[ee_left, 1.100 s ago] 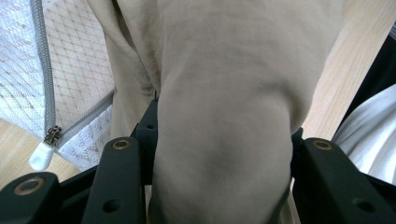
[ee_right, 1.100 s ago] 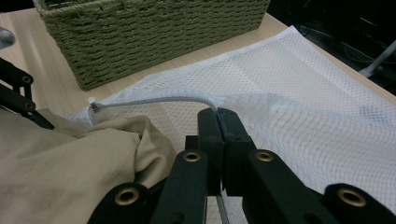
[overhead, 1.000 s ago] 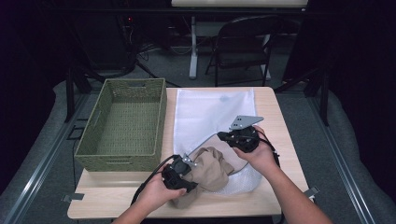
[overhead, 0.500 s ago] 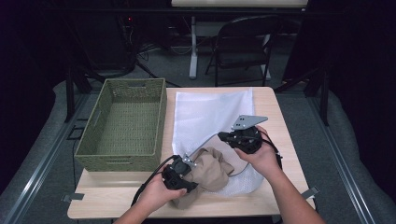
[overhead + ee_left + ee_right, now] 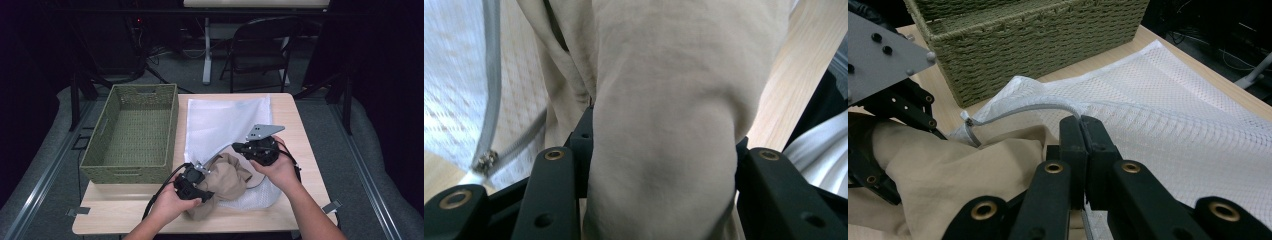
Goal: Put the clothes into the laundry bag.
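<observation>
A crumpled tan garment (image 5: 227,182) lies at the table's front, partly inside the mouth of a white mesh bag (image 5: 225,122). My left gripper (image 5: 206,188) is shut on a thick fold of the tan garment (image 5: 664,115), which bulges between its jaws. My right gripper (image 5: 237,146) is shut on the mesh bag's grey zipper rim (image 5: 1048,107) and holds it lifted above the garment (image 5: 963,170). The left gripper's grey plate (image 5: 883,55) appears at the left of the right gripper view.
A green woven basket (image 5: 107,150) stands on the table's left half, close to the bag (image 5: 1168,120). A folding chair (image 5: 262,50) and dark floor lie beyond the far edge. Bare wood (image 5: 125,210) runs along the front left.
</observation>
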`<state>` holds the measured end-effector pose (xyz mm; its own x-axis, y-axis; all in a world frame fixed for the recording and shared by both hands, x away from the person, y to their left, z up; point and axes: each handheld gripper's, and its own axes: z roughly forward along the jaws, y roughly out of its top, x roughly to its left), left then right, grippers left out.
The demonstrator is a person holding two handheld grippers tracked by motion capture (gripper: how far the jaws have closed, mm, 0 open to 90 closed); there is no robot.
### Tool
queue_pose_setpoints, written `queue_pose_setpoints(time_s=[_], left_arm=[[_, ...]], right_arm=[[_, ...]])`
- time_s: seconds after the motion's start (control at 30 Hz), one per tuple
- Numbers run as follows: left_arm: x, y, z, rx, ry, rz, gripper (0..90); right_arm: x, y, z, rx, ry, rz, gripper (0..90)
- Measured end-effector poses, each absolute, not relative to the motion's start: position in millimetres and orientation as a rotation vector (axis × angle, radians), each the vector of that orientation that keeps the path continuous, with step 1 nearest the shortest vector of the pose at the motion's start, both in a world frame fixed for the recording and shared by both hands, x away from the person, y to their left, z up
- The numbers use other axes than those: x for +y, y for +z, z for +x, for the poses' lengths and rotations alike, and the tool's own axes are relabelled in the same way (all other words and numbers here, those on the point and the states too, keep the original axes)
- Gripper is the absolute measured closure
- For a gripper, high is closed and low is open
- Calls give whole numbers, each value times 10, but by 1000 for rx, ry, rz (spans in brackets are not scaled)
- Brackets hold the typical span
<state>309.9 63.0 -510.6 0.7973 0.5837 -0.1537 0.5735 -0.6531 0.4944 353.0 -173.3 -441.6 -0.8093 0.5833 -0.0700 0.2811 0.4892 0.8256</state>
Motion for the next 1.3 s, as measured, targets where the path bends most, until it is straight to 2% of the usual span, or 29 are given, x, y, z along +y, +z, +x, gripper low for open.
queue_pose_setpoints(time_s=[0.43, 1.3], left_arm=[[508, -5019, 3262, 912, 46, 2407, 523], [346, -5159, 3503, 1031, 101, 2336, 523]], right_arm=[[-1720, -4424, 3524, 2405, 1243, 718, 887], [-1687, -4440, 3509, 2411, 1248, 713, 887]])
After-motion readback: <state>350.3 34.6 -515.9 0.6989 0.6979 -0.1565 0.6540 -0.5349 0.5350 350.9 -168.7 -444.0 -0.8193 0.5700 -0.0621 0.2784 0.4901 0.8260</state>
